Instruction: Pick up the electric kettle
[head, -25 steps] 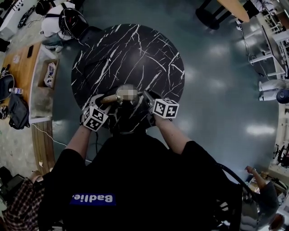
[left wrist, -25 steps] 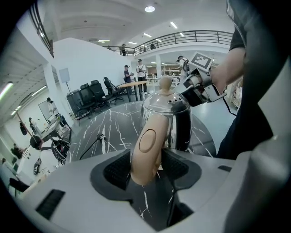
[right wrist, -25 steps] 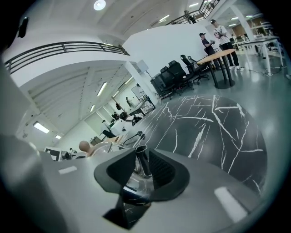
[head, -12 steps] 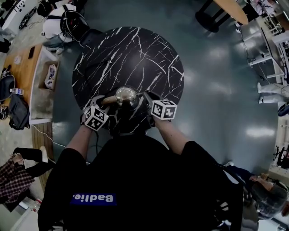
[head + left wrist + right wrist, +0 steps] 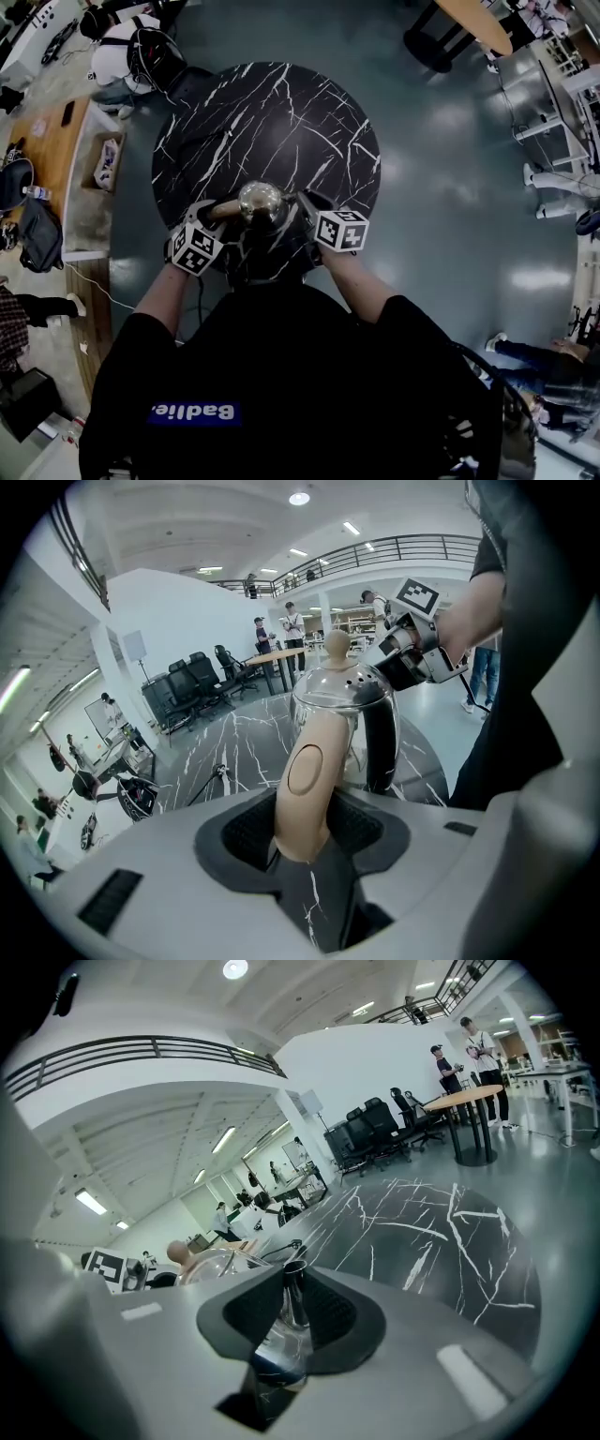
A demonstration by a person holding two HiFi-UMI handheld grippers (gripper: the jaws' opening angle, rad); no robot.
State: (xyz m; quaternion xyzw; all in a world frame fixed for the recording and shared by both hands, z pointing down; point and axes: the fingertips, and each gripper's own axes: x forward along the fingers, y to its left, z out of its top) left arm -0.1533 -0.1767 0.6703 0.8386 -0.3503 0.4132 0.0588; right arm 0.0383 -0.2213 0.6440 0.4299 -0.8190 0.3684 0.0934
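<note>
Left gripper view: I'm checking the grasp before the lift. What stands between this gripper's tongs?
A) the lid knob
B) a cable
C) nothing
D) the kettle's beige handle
D: the beige handle of the kettle stands clamped between the tongs of the left gripper.

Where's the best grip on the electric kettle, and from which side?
The beige handle, from the left as the head view shows it: it is a narrow curved bar standing off the kettle body, so the jaws span it. The left gripper is shut on it that way. The thin spout, clamped by the right gripper, probably only steadies.
</note>
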